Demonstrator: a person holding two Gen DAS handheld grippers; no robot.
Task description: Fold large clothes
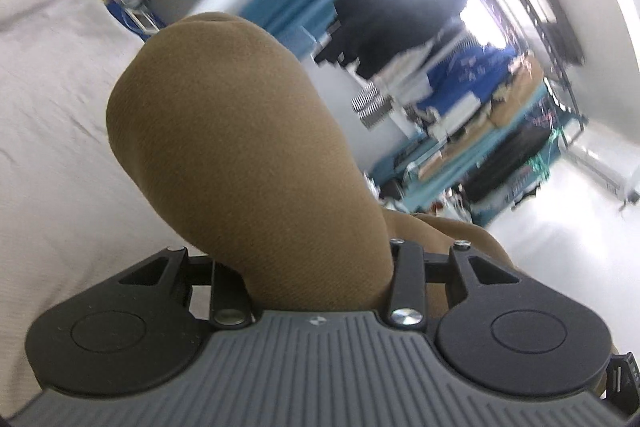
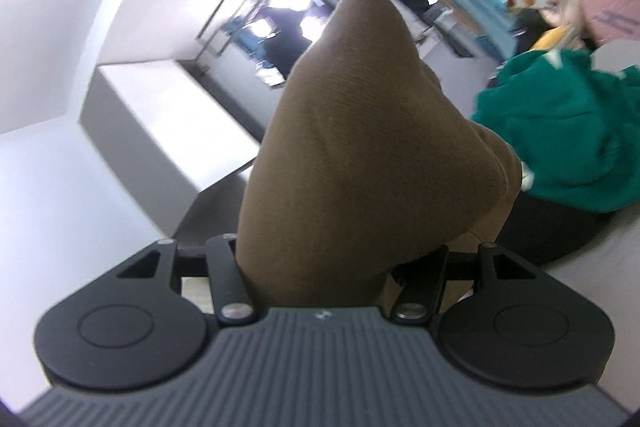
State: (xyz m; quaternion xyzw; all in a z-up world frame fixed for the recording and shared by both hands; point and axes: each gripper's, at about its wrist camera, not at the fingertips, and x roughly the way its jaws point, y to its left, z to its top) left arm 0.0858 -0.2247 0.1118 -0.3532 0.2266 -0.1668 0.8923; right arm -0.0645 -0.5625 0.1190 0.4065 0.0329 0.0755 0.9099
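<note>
A tan ribbed garment (image 1: pixel 224 99) bulges up between the jaws of my left gripper (image 1: pixel 288 211) and fills the middle of the left wrist view, hiding both fingers. The jaws are closed on the bunched cloth. In the right wrist view another part of the same tan garment (image 2: pixel 352 131) rises to a peak between the jaws of my right gripper (image 2: pixel 340 219), which is shut on it as well, fingers covered. Both grippers are lifted off the surface and point out into the room.
A white textured bedspread (image 1: pixel 48 107) lies at the left of the left wrist view. A green garment (image 2: pixel 568 123) lies on a dark object (image 2: pixel 536 227) to the right. Blue shelving racks (image 1: pixel 460 99) with clutter stand beyond. A pale boxed ledge (image 2: pixel 160 115) runs at the left.
</note>
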